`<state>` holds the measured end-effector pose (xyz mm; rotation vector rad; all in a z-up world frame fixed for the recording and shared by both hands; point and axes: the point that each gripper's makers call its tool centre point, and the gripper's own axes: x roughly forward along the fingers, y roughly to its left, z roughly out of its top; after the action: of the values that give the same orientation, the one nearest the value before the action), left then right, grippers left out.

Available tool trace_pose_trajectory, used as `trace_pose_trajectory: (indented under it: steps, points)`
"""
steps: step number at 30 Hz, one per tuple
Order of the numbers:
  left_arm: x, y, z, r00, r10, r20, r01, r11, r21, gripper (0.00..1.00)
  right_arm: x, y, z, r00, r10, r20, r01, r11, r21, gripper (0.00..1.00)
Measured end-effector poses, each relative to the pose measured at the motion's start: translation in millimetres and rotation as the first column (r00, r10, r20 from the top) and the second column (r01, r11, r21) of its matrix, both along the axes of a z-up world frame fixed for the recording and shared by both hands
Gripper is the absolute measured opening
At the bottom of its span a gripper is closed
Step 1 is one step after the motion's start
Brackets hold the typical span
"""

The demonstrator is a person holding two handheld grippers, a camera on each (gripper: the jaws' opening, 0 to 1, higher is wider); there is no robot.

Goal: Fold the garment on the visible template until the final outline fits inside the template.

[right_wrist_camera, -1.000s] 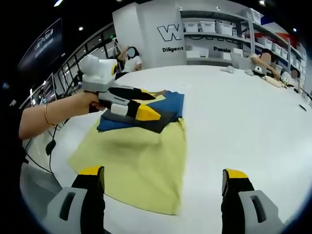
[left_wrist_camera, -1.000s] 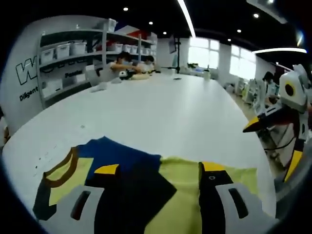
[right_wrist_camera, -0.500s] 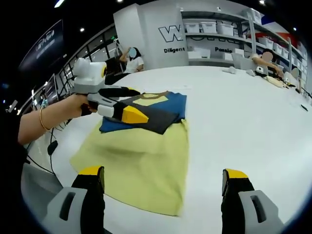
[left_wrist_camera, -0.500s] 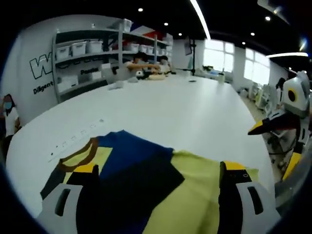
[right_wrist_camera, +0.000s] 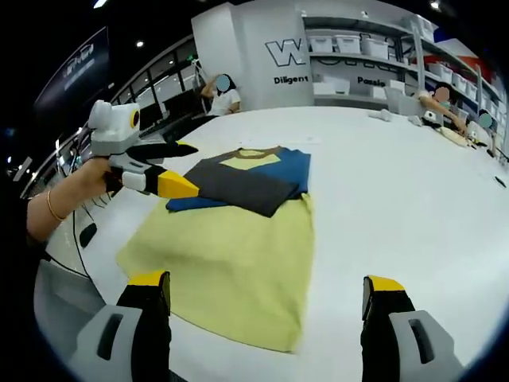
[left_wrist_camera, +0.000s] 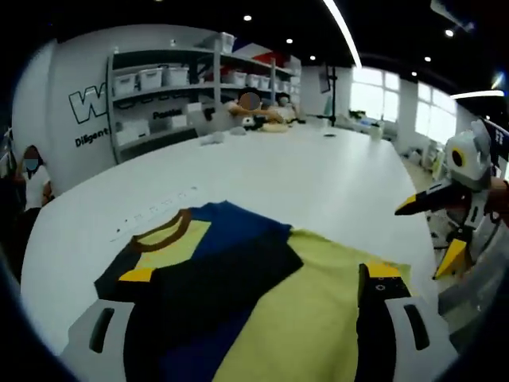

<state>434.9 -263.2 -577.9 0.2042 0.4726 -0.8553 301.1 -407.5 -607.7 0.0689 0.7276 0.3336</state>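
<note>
A yellow, blue and dark garment (right_wrist_camera: 238, 215) is lying partly folded on a white table (right_wrist_camera: 398, 199), its collar end far and its yellow hem near. The left gripper (right_wrist_camera: 163, 169) is hovering at the garment's left edge, jaws parted and holding nothing. The right gripper (right_wrist_camera: 262, 306) is waiting over the near hem, jaws spread wide and holding nothing. Shelving (left_wrist_camera: 175, 87) is lining the far wall.

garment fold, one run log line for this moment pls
garment: partly folded, flat on white table | left hand-held gripper: open, empty, beside garment | right hand-held gripper: open, empty, above garment's near edge | template: not discernible
</note>
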Motion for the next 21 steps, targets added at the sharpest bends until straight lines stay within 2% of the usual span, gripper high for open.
trace_pose_trajectory:
  steps: [3,7,10,14,21]
  points:
    - [-10.2,11.0,-1.4,1.000,0.005,-0.002,-0.005,1.000,0.001,0.99,-1.6,1.7,-2.5,1.000,0.003,-0.007,-0.003,1.000,0.004,0.99]
    - [-19.2,28.2,-2.8,0.999,0.017,0.030,-0.018,0.999,0.039,0.99,-4.2,5.1,-4.9,1.000,0.015,-0.012,-0.015,1.000,0.004,0.99]
    - [-28.3,38.8,-3.3,1.000,0.021,0.024,-0.022,0.998,0.052,0.99,-6.7,8.1,-7.1,0.999,0.027,-0.017,-0.027,1.000,-0.002,0.99]
    - [-44.7,52.0,-0.5,0.999,0.023,0.034,-0.024,0.998,0.055,0.99,-10.8,11.3,-9.9,0.999,0.042,-0.027,-0.042,0.999,-0.002,0.99]
    - [-67.4,72.6,-3.2,0.998,0.055,0.018,-0.056,0.998,0.040,0.99,-16.9,13.1,-15.1,0.998,0.056,-0.040,-0.056,0.998,-0.005,0.99]
